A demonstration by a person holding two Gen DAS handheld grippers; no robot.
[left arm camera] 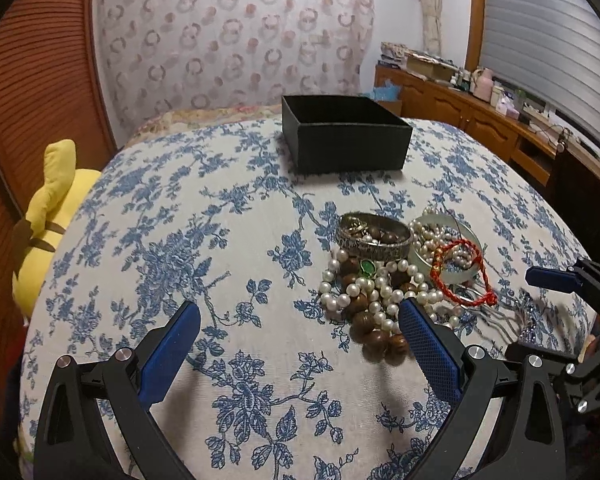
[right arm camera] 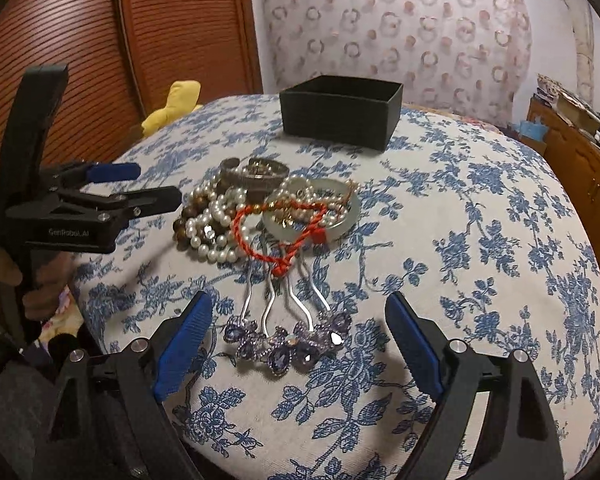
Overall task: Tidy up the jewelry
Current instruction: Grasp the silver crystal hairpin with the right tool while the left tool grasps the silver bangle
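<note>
Scene: a bed [left arm camera: 220, 216] in a blue floral cover, a heap of jewelry at its near middle, an open black box [right arm camera: 340, 114] at the far end.

Hair comb: the purple jewelled comb [right arm camera: 288, 344] lies nearest of all, apart from the heap's beads, its prongs running away under the red cord bracelet [right arm camera: 284, 232].

Long axis: the jewelled bar lies left to right across the right wrist view, in line with the gap between the right fingers; the prongs point far, toward the box.

Right gripper [right arm camera: 300, 344]: jaws wide, nothing pressed; the comb's bar sits between the blue pads, clear of both.

Left gripper [left arm camera: 300, 344]: jaws wide and empty, over bare cloth left of the heap; its right pad overlaps the wooden beads [left arm camera: 376, 340] in its own view, contact not clear.

Heap: pearls [right arm camera: 216, 220], wooden beads, a metal bangle [left arm camera: 374, 240], a pale jade bangle [right arm camera: 348, 216], all tangled, touching.

Nearer hand: the right, by judgement; the comb is its likely first pick.

Risk: lifting the comb may drag the red cord lying over its prongs.

Box: appears empty, well apart from the heap, farther off.
</note>
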